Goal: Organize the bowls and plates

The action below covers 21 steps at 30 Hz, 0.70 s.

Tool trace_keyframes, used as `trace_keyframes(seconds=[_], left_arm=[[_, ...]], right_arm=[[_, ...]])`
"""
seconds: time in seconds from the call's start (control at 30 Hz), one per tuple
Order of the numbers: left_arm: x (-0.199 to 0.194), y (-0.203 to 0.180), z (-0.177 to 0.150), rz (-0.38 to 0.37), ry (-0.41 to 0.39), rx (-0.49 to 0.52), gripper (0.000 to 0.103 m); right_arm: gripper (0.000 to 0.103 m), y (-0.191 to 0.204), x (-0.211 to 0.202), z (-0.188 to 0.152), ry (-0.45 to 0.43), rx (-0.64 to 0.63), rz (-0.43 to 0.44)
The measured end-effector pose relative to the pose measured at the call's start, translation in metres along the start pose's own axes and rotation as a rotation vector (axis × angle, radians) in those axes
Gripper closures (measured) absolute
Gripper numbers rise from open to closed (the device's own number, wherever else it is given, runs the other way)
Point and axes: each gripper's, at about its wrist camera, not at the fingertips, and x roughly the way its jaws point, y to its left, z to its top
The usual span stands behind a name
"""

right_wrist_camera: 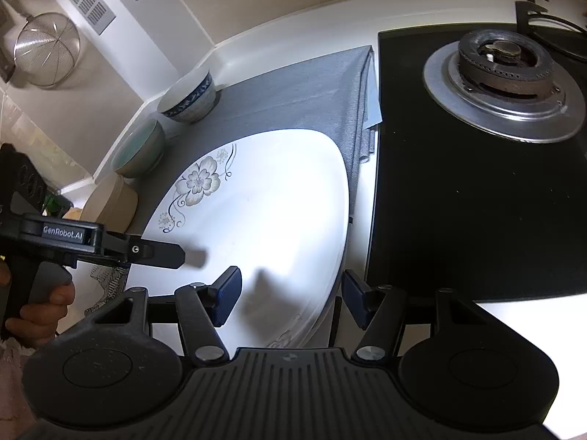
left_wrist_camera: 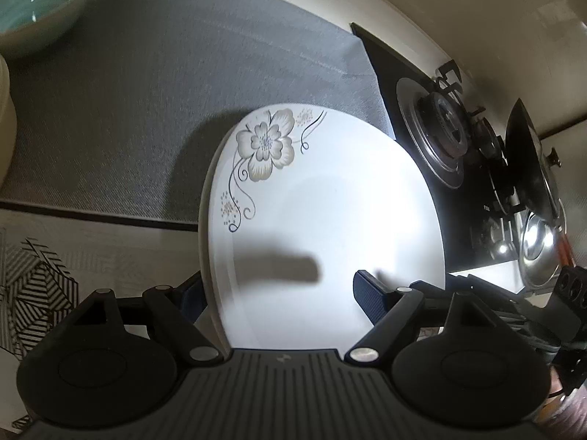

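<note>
Gas hob (right_wrist_camera: 477,190), black glass, fills 1–4 o'clock of the right wrist view; burner (right_wrist_camera: 502,62) w/ steel ring at 1 o'clock. In left view a dark lidded pan (left_wrist_camera: 528,161) sits on the hob at 3 o'clock.

Grey cloth mat (left_wrist_camera: 183,91) covers the counter from 9 to 12 o'clock in left view, its folded edge just beside the hob.

White floral plate (right_wrist_camera: 264,212), the task's thing, is centre frame in both views, over the mat's near edge, tilted, flower print at its far-left rim.

Left gripper (left_wrist_camera: 279,293) straddles the plate's rim: one finger under/behind the rim at 8 o'clock, other finger over the plate face at 4 o'clock. Jaws wide apart, not pressing the plate — released.

Right gripper (right_wrist_camera: 290,297) likewise straddles the opposite rim, one pad over the face, one outside the edge; gap on both sides, released too.

Cream dish stack (right_wrist_camera: 110,201) at 9 o'clock, touching the mat.

Celadon bowl (right_wrist_camera: 141,154) at 10 o'clock, near it blue-patterned bowl (right_wrist_camera: 189,99) at 11 o'clock, both on the mat's far side.

Wire strainer (right_wrist_camera: 47,55) hangs on the wall, 10 o'clock.
</note>
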Motion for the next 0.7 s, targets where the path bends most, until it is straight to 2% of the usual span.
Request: trace_keyframes(seconds=[0.23,0.4,0.7], left_arm=[[-0.003,0.007,0.003,0.011,-0.013,-0.040,0.024],[-0.007,0.012,0.009,0.056,-0.037,-0.062,0.024],[-0.008,0.019,0.028,0.085,-0.073,-0.102,0.021]], right_arm=[[0.048,-0.001,0.007,0.004,0.027,0.010,-0.014],[0.049,0.009,0.015,0.006,0.050,-0.008,-0.009],[0.048,0.014,0.030,0.020,0.047,-0.006,-0.002]])
